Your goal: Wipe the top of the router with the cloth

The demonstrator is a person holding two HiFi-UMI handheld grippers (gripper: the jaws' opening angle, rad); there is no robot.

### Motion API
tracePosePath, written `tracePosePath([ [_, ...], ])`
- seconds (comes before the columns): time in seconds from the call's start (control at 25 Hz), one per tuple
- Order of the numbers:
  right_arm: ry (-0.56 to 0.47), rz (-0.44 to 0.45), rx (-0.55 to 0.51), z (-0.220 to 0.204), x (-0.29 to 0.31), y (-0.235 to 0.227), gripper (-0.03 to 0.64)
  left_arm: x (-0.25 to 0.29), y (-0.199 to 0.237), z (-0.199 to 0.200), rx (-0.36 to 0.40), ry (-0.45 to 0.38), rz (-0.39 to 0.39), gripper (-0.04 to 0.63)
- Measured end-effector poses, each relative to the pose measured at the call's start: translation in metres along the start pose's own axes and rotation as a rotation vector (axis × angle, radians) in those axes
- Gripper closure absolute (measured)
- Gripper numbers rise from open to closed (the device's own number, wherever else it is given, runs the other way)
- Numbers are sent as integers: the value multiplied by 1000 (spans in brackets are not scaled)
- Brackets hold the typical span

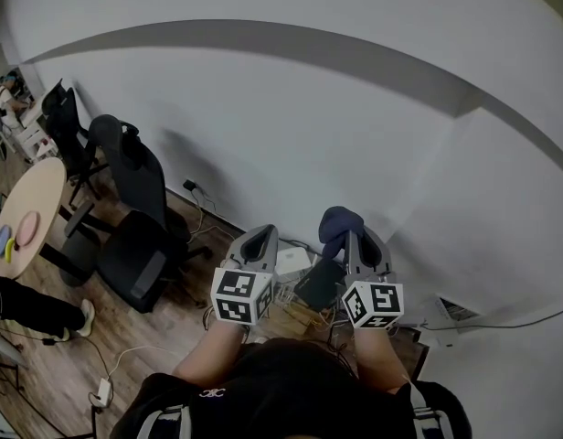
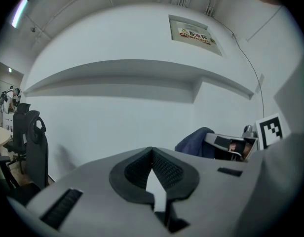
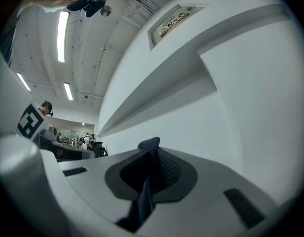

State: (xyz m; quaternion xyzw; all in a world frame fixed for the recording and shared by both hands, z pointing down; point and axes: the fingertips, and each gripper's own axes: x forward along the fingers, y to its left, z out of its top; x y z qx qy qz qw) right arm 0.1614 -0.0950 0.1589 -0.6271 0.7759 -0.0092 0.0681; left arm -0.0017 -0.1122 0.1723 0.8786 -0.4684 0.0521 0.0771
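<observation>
Our right gripper [image 3: 153, 157] pinches the soft, light cloth [image 1: 339, 222] by a fold; the left gripper [image 2: 152, 154] beside it is pressed together, empty.

There are two grippers [image 1: 260, 238] [image 1: 356, 241], one blue cloth [image 1: 341, 220], two black chairs [image 1: 135, 222] [image 1: 67, 133], one round table [image 1: 39, 195] and one wall sign [image 2: 192, 34].

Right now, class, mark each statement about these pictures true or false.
1. The right claw grips a dark blue cloth. True.
2. The left claw holds a sponge. False: it is shut and empty.
3. Black chairs stand on the person's left. True.
4. The round table is bare. False: coloured items lie on it.
</observation>
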Motion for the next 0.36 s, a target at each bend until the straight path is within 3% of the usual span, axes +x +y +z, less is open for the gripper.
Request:
tracePosePath([
  [0.36,12,32,24,-8,-14,-6,612,-6,-17,-13,-14,34,21,601],
])
